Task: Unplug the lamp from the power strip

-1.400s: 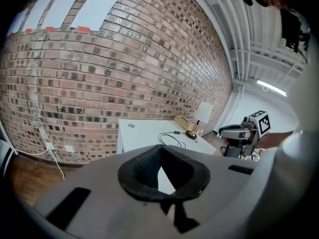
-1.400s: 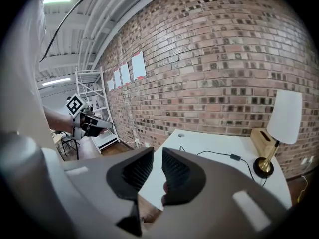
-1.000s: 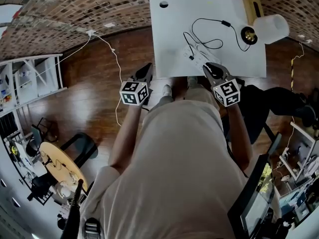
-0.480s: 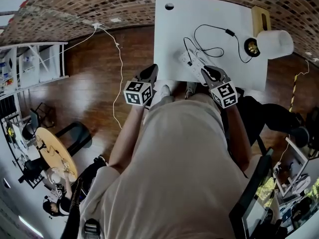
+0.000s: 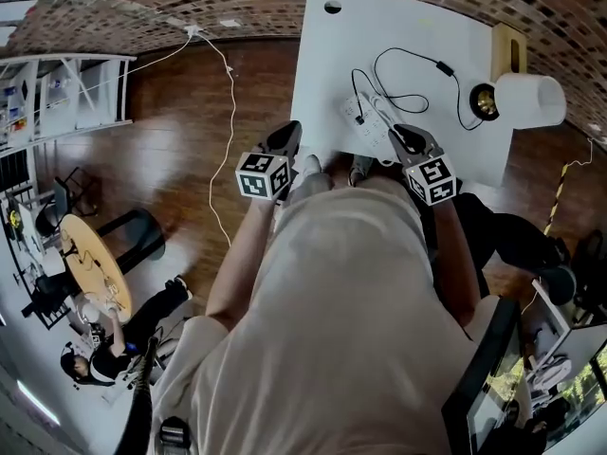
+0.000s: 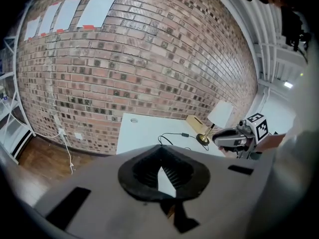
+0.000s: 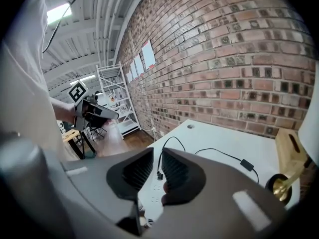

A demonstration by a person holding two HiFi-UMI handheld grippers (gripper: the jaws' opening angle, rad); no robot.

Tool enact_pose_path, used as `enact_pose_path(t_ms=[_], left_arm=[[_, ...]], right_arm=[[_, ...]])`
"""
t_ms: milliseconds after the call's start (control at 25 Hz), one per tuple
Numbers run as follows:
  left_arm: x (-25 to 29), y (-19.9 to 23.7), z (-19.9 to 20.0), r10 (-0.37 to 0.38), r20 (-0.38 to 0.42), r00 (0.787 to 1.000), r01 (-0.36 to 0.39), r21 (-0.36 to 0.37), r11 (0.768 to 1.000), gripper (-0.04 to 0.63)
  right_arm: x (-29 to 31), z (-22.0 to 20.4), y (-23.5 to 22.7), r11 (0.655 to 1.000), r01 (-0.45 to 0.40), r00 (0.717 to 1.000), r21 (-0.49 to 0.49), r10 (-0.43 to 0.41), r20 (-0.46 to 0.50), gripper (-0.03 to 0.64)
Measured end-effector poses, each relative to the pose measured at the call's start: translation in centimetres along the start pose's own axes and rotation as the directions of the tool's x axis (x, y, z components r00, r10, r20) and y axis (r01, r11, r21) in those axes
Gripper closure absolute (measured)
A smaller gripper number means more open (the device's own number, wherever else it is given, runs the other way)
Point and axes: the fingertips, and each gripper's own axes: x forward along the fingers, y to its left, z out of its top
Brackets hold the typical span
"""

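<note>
On the white table [image 5: 417, 36] lies a white power strip [image 5: 372, 121] with a black plug [image 5: 360, 119] in it. A black cord [image 5: 408, 69] loops from the plug to the brass lamp [image 5: 517, 100] with its white shade at the right. My right gripper [image 5: 408, 140] hovers at the table's near edge, just right of the strip, open by a narrow gap and holding nothing. In the right gripper view the plug [image 7: 159, 176] shows between its jaws [image 7: 157, 153], farther off. My left gripper [image 5: 281, 140] hangs off the table's left corner, shut and empty [image 6: 160, 156].
A wooden block [image 5: 509, 45] stands behind the lamp. A round hole [image 5: 332, 7] marks the table's far left corner. A white cable [image 5: 228, 93] runs over the wood floor from the brick wall. White shelves [image 5: 57, 93] stand at the left, and a person [image 5: 95, 358] sits by a round table [image 5: 90, 268].
The head view has shifted, so the table and strip sit a little lower and nearer to both grippers. Neither gripper has changed its jaws.
</note>
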Motion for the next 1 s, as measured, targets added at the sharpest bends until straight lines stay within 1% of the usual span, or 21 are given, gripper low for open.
enact_pose_path(t_ms=[400,560,800,1000], left_arm=[[-0.7,0.0,-1.3,0.043,0.007,0.999,-0.043,-0.039,0.998,0.589],[-0.1,0.6,-1.1,0.042,0.004,0.999,-0.041,-0.048,0.998,0.589],[1.9,1.1,0.1,-0.012,-0.015,1.0,0.012,-0.016,1.0,0.589],[4.2,1.1,0.3,-0.087,-0.086,0.993,0.092,0.052,0.994,0.589]], right_arm=[[1.3,-0.7,-0.7,0.999,-0.039,0.999,-0.016,0.038,-0.028,0.563],[1.7,-0.5,-0.8,0.999,-0.042,0.998,-0.023,0.041,-0.039,0.563],[2.0,-0.2,-1.1,1.0,-0.014,0.998,-0.016,0.013,-0.054,0.563],[2.9,-0.4,-0.9,1.0,0.021,0.997,0.013,-0.02,-0.072,0.563]])
